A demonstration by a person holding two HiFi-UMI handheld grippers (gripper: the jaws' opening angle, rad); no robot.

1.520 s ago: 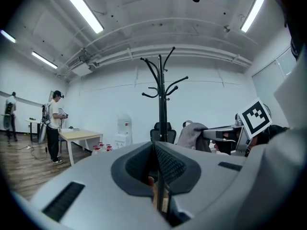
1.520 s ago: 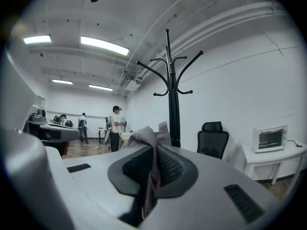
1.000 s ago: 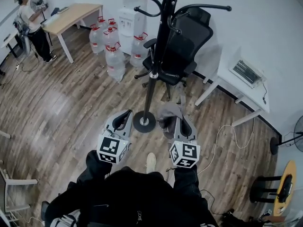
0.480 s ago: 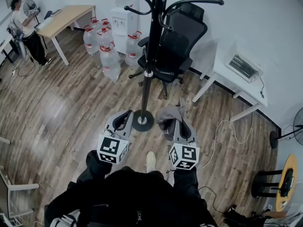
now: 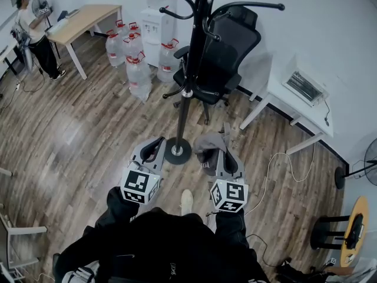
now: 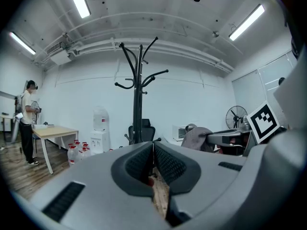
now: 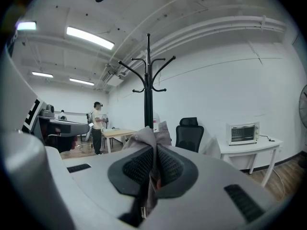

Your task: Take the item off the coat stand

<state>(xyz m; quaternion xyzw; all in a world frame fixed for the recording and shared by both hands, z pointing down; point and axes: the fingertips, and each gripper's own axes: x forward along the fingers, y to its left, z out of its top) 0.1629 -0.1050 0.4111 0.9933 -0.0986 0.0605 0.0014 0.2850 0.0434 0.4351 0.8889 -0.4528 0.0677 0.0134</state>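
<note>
The black coat stand (image 5: 191,69) rises from its round base (image 5: 178,152) on the wood floor, and its hooks are bare. My right gripper (image 5: 219,152) is shut on a grey-brown fabric item (image 5: 208,141), held to the right of the base. In the right gripper view the cloth (image 7: 146,137) bunches out between the closed jaws of the right gripper (image 7: 154,159), with the stand (image 7: 148,90) behind. My left gripper (image 5: 154,147) is shut and empty, just left of the base. The left gripper view shows the left gripper (image 6: 152,150) with its jaws together, the stand (image 6: 139,95) ahead and the item (image 6: 196,138) at right.
A black office chair (image 5: 227,52) stands behind the stand. Several water bottles (image 5: 138,63) and a dispenser (image 5: 154,25) sit at the back. A wooden table (image 5: 88,16) and a person (image 5: 29,28) are far left. A white desk (image 5: 303,108) with a small oven is right. A cable (image 5: 277,170) lies on the floor.
Both grippers and the fabric item keep the same place and pose. Only the head view has shifted slightly.
</note>
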